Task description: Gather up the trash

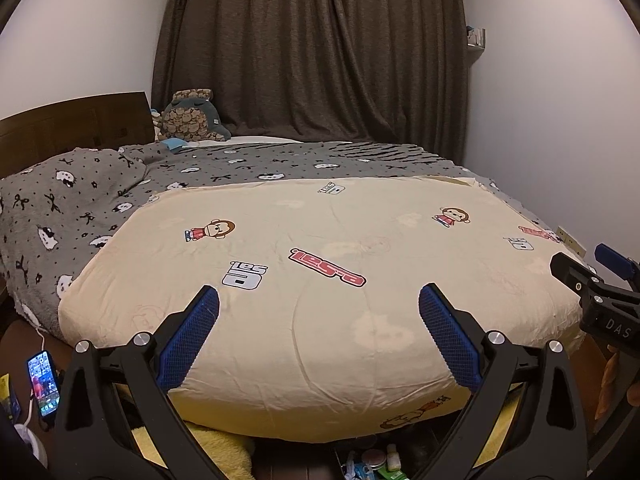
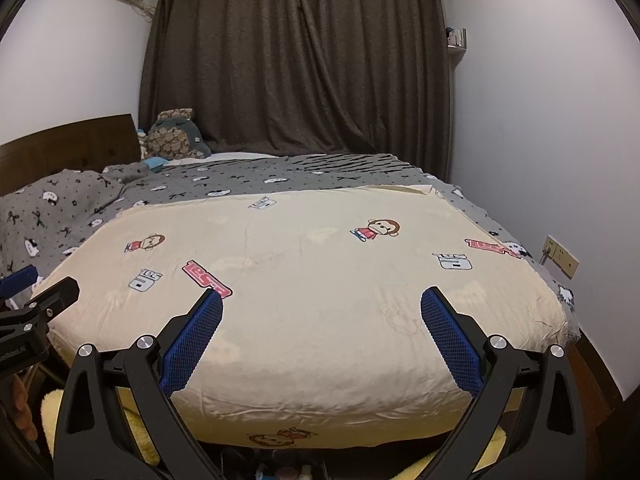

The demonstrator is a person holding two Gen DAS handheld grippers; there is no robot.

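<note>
At the foot of the bed (image 1: 72, 200), both grippers hang side by side, pointing over the cream quilt (image 1: 320, 312) toward the curtain (image 1: 312, 48).

Left gripper (image 1: 319, 308): jaws wide apart, nothing between the blue pads. Right gripper (image 2: 321, 312): same, wide apart and holding nothing. Each shows at the edge of the other's view, so they are near each other and level.

Trash: none identifiable on the quilt or the grey blanket (image 1: 280, 164); both surfaces look bare apart from the plush (image 1: 192, 118) by the headboard and something small and blue just beside it, too small to name. No bin or bag shows in either view.

Below the quilt's near edge, in the left view, lies a cluster of small items (image 1: 376, 464): a round tin, a small bottle, some light blue wrapping. Cannot tell whether these are trash or stored goods; the right view shows only a blurred strip of the same spot. Phone (image 1: 43, 384) on a cable sits low left, not trash.

Judgement on progress: unsettled. A bare bed with unloaded grippers fits either a bed with its litter gone or a search where the litter lies elsewhere, out of frame. If anything remains, the cluster under the quilt edge is the only candidate in sight.
</note>
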